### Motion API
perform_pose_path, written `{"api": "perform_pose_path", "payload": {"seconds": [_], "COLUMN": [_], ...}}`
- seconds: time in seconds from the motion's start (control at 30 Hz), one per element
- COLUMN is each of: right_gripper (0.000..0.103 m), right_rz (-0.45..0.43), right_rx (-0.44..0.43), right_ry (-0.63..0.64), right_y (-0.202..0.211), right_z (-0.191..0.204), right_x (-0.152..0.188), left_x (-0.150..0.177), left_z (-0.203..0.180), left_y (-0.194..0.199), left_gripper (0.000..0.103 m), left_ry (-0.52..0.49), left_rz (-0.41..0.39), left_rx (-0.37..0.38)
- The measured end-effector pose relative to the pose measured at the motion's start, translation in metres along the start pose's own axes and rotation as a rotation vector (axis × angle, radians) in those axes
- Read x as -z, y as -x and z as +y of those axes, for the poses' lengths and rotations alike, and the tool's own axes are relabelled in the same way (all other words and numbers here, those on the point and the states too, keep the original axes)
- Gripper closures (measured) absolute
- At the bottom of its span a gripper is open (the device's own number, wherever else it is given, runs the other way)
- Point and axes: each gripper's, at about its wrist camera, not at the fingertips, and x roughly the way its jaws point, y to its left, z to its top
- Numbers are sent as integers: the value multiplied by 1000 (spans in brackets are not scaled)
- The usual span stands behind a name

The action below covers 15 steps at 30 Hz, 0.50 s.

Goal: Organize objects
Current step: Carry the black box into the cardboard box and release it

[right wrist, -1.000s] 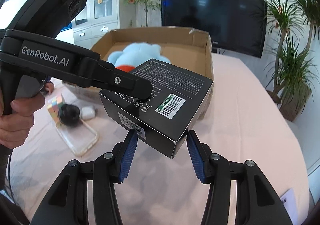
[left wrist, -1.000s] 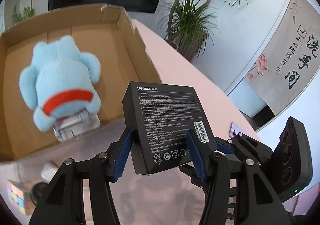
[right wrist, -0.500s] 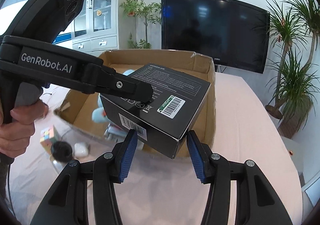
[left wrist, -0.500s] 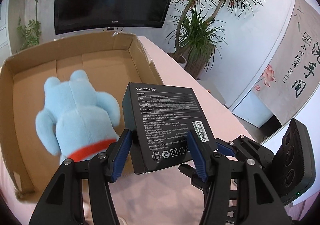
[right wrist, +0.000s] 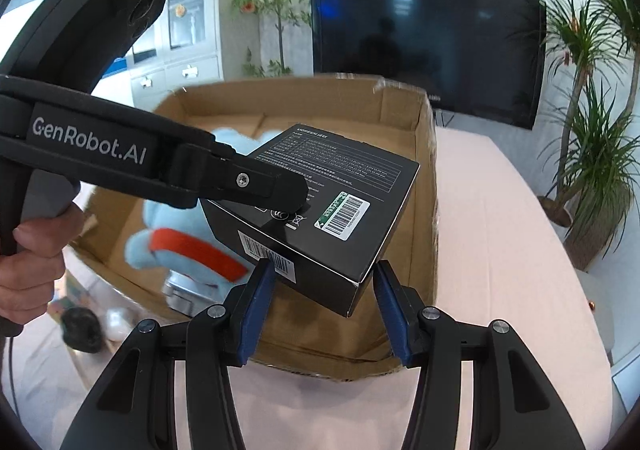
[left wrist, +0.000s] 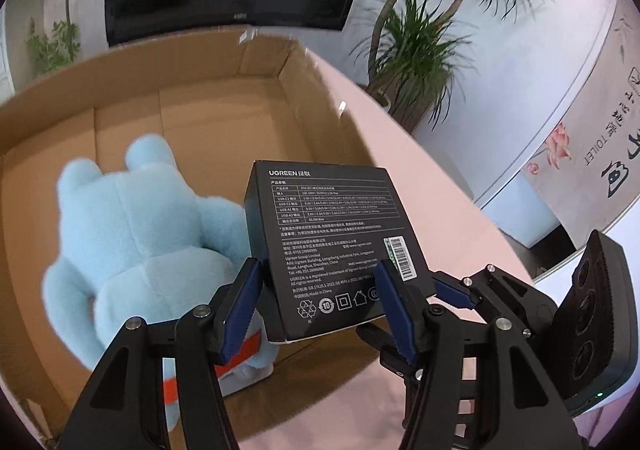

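**Black box carried over the carton by both grippers**

Black box (right wrist: 320,210) hangs in the air above the near right corner of the cardboard carton (right wrist: 424,178), printed label face up, one corner pointing back at the right wrist camera. Both grippers clasp it. The right gripper (right wrist: 320,298) has its blue pads pressed on the two sides of that near corner. The left gripper (left wrist: 318,304) grips the box's lower end, one finger across the top face in the right wrist view; its jaws are easing apart slightly, though the pads look to be touching the box.

The step in hand seems to be placing the box into the carton. Next, it needs lowering onto bare floor on the carton's right side, then both grips letting go.

A blue plush toy (left wrist: 136,234) with a red band fills the left of the carton, lying on something silver; the box must land beside it, not on it. The carton's right wall stands close to the box. Outside, on the pink table (right wrist: 500,250), lie a dark round object (right wrist: 82,332) and a small white one (right wrist: 117,324).
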Motion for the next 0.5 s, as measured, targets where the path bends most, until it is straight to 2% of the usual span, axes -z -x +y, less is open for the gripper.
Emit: {"api": "perform_pose_path", "payload": {"seconds": [0.17, 0.23, 0.37, 0.43, 0.5], "right_gripper": [54, 54, 53, 53, 50], "right_rz": [59, 84, 88, 71, 58], "right_rx": [17, 20, 46, 54, 41], "right_ry": [-23, -28, -28, -33, -40], "right_y": [-19, -22, -7, 7, 23], "right_z": [-6, -8, -3, 1, 7], "right_x": [15, 18, 20, 18, 16], "left_x": [16, 22, 39, 49, 65], "left_z": [-1, -4, -13, -13, -6], "left_y": [-30, -29, 9, 36, 68], "left_gripper": [47, 47, 40, 29, 25], "left_ry": [5, -2, -19, -14, 3], "left_rz": [60, 62, 7, -31, -66], "left_rx": [-26, -39, -32, -23, -22]}}
